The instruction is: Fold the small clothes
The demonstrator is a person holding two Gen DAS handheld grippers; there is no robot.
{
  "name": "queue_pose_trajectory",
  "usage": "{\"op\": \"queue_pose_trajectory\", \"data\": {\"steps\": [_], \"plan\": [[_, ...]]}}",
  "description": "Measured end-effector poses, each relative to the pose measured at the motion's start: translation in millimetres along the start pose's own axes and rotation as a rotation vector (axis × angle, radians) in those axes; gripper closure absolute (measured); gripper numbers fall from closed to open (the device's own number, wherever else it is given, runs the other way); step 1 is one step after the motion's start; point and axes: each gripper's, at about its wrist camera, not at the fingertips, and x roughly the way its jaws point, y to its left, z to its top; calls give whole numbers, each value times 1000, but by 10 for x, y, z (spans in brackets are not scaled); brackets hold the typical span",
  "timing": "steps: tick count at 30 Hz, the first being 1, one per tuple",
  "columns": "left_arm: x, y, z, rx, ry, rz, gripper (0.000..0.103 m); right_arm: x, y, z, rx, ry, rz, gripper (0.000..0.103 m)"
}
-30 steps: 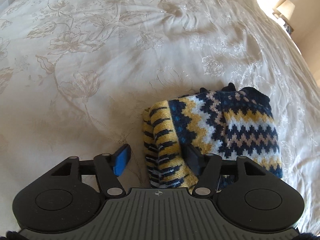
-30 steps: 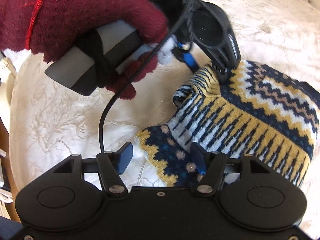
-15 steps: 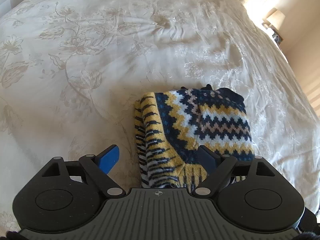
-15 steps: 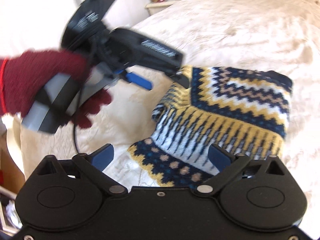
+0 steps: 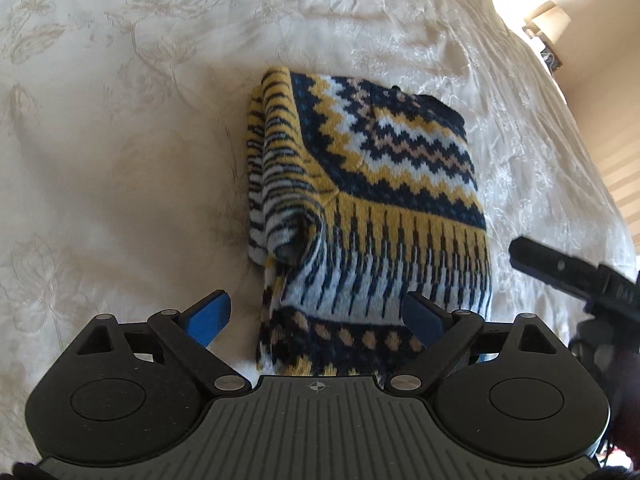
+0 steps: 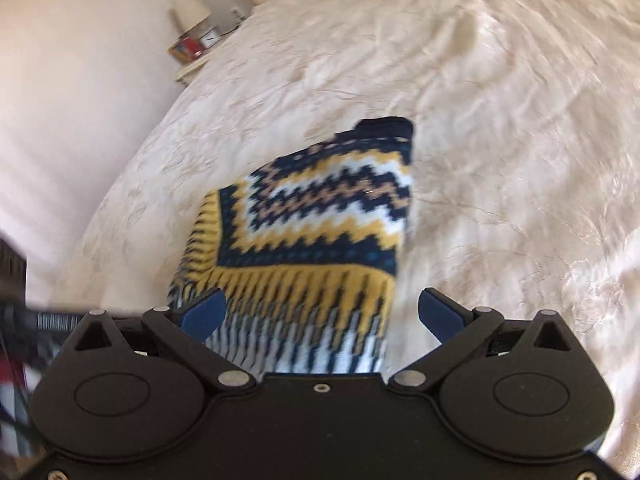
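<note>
A folded knit sweater [image 5: 380, 168] with navy, yellow and white zigzags lies on the cream bedspread [image 5: 120, 160]. My left gripper [image 5: 316, 304] hovers over the sweater's near hem; its jaws are opening and the blue pads touch nothing. In the right wrist view the same sweater [image 6: 320, 220] lies ahead, its near edge between the wide-apart fingers of my right gripper [image 6: 320, 298], which is open and holds nothing. The right tool's black body [image 5: 560, 268] shows at the right edge of the left wrist view.
The floral bedspread [image 6: 500, 160] spreads wide around the sweater. A bedside table [image 6: 192, 48] with a lamp and small items stands by the far wall. Another lamp [image 5: 548, 24] sits beyond the bed's right side. The bed drops off to the right.
Both grippers let go of the sweater's edge, opened wide and drew back toward its near hem. The right gripper rolled, and the gloved hand with the left tool slid out of its view.
</note>
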Motion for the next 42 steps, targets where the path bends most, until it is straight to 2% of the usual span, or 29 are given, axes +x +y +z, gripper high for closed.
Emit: {"op": "queue_pose_trajectory", "data": {"steps": [9, 11, 14, 19, 21, 23, 24, 25, 26, 27, 31, 34, 42], "plan": [[398, -31, -45, -11, 89, -39, 10, 547, -234, 360, 143, 78, 81, 0], [480, -9, -19, -22, 95, -54, 6, 682, -295, 402, 175, 97, 97, 0], [574, 48, 16, -53, 97, -89, 6, 888, -371, 436, 200, 130, 115, 0], [639, 116, 46, -92, 93, -140, 7, 1151, -424, 442, 206, 172, 211, 0], [637, 136, 50, -102, 99, -171, 13, 1210, -435, 439, 223, 172, 246, 0], [647, 164, 50, -120, 110, -236, 42, 1226, -429, 429, 231, 173, 267, 0], [667, 181, 43, -138, 119, -266, 47, 1233, -419, 427, 233, 179, 273, 0], [669, 170, 30, -143, 120, -280, 53, 1242, -398, 422, 229, 185, 280, 10], [656, 124, 30, -130, 118, -283, 58, 1249, -358, 423, 215, 202, 267, 42], [639, 69, 28, -106, 116, -282, 60, 1233, -320, 424, 190, 204, 244, 50], [530, -107, -37, -67, 100, -298, 60, 1049, -224, 443, 194, 189, 229, 54], [437, -287, -228, -48, 108, -319, 60, 844, -141, 431, 159, 192, 210, 55], [438, -904, -1170, -19, 173, -359, 60, 246, -173, 200, 132, 277, 121, 54]]}}
